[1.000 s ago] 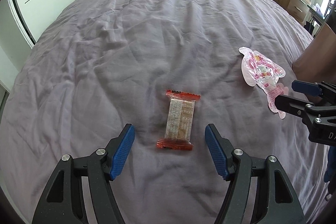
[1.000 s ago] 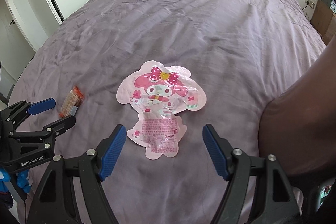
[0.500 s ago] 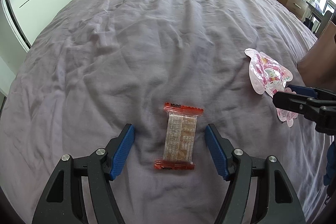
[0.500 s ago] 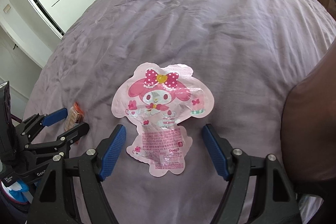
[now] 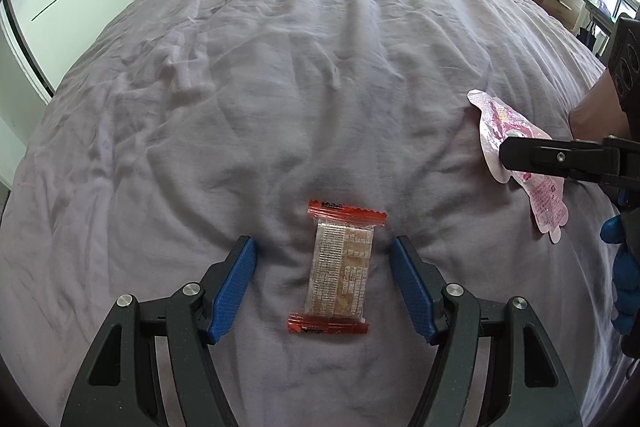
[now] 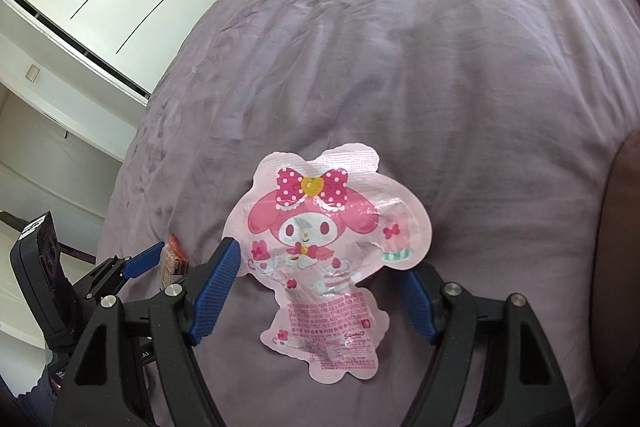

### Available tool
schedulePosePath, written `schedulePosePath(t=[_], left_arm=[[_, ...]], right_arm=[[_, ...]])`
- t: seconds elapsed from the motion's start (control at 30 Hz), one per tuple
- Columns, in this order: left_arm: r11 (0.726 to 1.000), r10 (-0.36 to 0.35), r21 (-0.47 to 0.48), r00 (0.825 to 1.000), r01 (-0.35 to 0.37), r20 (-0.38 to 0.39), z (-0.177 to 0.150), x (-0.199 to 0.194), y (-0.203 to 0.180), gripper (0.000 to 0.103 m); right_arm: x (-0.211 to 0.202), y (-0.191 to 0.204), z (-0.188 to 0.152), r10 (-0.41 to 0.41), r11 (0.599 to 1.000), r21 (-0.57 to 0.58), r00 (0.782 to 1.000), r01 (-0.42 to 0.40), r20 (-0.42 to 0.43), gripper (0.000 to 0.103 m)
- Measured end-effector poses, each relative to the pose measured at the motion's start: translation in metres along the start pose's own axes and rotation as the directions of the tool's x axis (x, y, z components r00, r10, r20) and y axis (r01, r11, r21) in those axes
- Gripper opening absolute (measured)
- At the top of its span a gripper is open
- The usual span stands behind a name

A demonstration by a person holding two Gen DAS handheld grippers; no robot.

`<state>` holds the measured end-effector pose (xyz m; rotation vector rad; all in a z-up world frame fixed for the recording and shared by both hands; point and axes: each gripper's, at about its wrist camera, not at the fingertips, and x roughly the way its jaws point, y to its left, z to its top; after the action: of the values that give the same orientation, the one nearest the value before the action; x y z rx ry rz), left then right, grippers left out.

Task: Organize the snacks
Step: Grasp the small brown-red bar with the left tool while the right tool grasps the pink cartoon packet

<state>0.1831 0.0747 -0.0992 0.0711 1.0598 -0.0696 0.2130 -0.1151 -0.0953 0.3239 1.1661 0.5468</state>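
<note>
I am holding the left gripper (image 5: pixel 323 273) spread wide, its blue pads sitting either side of a clear rectangular snack packet with red crimped ends (image 5: pixel 338 269) without touching it. The packet is lying on the wrinkled mauve bedsheet (image 5: pixel 280 67), near the foot edge. My right gripper (image 6: pixel 316 289) is also gaping, straddling the narrow lower part of a flat pink character-shaped pouch (image 6: pixel 326 247) lying toward the bed's right edge.
</note>
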Motion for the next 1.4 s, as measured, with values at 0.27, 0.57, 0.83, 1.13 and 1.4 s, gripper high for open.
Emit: schedulePosePath(t=[0.27, 0.57, 0.83, 1.13, 1.4], left_arm=[[1.0, 0.007, 0.003, 1.0, -0.007, -0.001, 0.001, 0.004, -0.002, 0.064], [1.0, 0.013, 0.015, 1.0, -0.013, 0.013, -0.002, 0.002, -0.003, 0.062], [0.999, -0.01, 0.035, 1.0, 0.009, 0.02, -0.007, -0.006, -0.004, 0.038], [0.994, -0.109, 0.01, 0.994, 0.109, 0.015, -0.007, -0.008, 0.009, 0.021], [0.994, -0.107, 0.015, 0.994, 0.107, 0.015, -0.008, -0.007, 0.007, 0.02]], right_arm=[[0.002, 0.003, 0.003, -0.031, 0.999, 0.018, 0.999, 0.031, 0.018, 0.078], [0.0, 0.014, 0.005, -0.101, 0.993, -0.064, 0.995, 0.102, 0.021, 0.014], [-0.006, 0.036, 0.0, -0.105, 0.976, -0.189, 0.994, 0.111, 0.043, 0.0], [0.003, 0.056, -0.004, -0.19, 0.929, -0.316, 0.981, 0.192, 0.039, 0.0], [0.005, 0.05, -0.005, -0.172, 0.939, -0.296, 0.984, 0.176, 0.042, 0.0]])
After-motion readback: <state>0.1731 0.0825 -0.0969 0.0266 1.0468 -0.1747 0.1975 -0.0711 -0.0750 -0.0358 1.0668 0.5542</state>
